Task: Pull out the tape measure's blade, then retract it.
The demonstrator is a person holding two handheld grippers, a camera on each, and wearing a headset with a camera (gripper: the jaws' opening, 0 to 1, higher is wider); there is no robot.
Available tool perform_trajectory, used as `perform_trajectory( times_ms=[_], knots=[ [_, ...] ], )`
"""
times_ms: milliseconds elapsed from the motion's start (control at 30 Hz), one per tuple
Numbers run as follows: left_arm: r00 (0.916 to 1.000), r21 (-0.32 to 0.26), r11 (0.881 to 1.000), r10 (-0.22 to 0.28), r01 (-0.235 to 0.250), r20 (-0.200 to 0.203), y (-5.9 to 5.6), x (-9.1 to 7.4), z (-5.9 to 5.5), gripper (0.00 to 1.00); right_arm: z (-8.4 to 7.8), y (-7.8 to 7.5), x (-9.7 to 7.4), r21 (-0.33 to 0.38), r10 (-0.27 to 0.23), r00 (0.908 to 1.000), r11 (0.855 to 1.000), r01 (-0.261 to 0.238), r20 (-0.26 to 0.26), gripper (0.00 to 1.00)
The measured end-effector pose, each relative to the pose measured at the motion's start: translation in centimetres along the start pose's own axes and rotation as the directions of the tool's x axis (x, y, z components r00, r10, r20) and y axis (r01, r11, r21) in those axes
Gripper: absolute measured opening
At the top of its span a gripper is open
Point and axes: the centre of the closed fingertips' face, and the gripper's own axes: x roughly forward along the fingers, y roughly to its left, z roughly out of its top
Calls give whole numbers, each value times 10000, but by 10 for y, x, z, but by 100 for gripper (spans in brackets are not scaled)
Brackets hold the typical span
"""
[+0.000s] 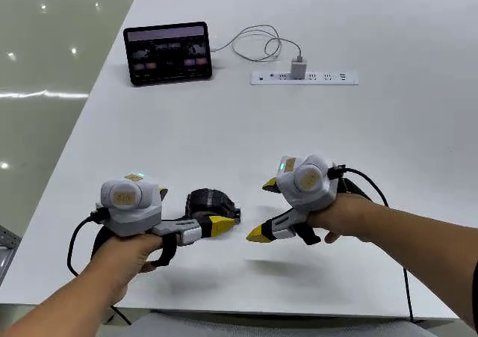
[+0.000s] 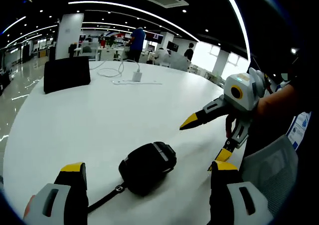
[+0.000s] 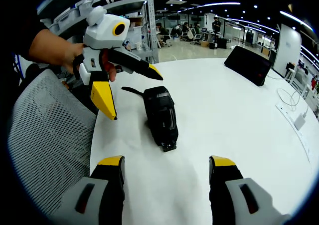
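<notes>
Left hand-held gripper [image 2: 148, 167] and right hand-held gripper [image 3: 167, 160] gape, empty, flanking tape measure [image 1: 211, 202] near table edge [image 1: 246, 295].

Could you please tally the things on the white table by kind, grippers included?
Yellow-tipped grey grippers: 2 (left gripper, right gripper)
Black tape measure: 1
Black tablet: 1
White power strip: 1
White charger with cable: 1
Total: 6

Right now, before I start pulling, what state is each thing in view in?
Tape measure: lying on the table, blade fully in, ungripped.
Left gripper: open, jaws facing the tape measure.
Right gripper: open, holding nothing.
Tablet: propped up, screen lit.
Charger: plugged into the power strip.
</notes>
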Motion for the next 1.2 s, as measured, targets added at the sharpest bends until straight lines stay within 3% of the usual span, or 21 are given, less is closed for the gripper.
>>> perform_trajectory(
  times_ms=[67, 133, 267, 300, 400, 500, 833, 1000, 1167, 1200],
  knots=[
    [9999, 382, 9992, 86, -82, -111, 3, -4, 0, 100, -1, 1, -5, 128, -50, 9998, 9999, 48, 170, 68],
    [9997, 814, 9966, -121, 104, 200, 0, -9, 6, 100, -4, 0, -11, 180, -192, 9995, 9997, 188, 249, 69],
    [9997, 996, 9948, -175, 191, -172, 6, -12, -1, 100, -8, -4, -27, 248, -570, 9970, 9981, 558, 524, 75],
    [9997, 1003, 9947, -201, 215, -158, 8, -14, -2, 100, -6, -7, -33, 477, -801, 9932, 9959, 763, 842, 79],
    [9998, 1037, 9945, -135, 150, -150, 9, -18, -4, 100, -5, -11, -49, 778, -1176, 9861, 9910, 1090, 1174, 84],
    [9995, 1555, 9877, -116, 158, -280, 10, -22, -7, 100, -11, -16, -64, 937, -1453, 9812, 9866, 1339, 1270, 85],
    [9998, 1227, 9923, -160, 177, -149, 17, -38, -6, 100, -40, -26, -108, 1517, -2164, 9667, 9689, 1954, 1370, 90],
    [9998, 1033, 9945, -180, 177, 27, 15, -43, -5, 100, -59, -26, -126, 1850, -2446, 9604, 9582, 2184, 1333, 91],
    [9998, 1210, 9926, -112, 92, 159, 18, -47, -10, 100, -81, -28, -143, 2139, -2679, 9536, 9480, 2355, 1377, 92],
    [10000, 1223, 9925, -66, 67, -5, 22, -46, -16, 100, -88, -29, -147, 2259, -2766, 9518, 9434, 2427, 1325, 92]
  ],
)
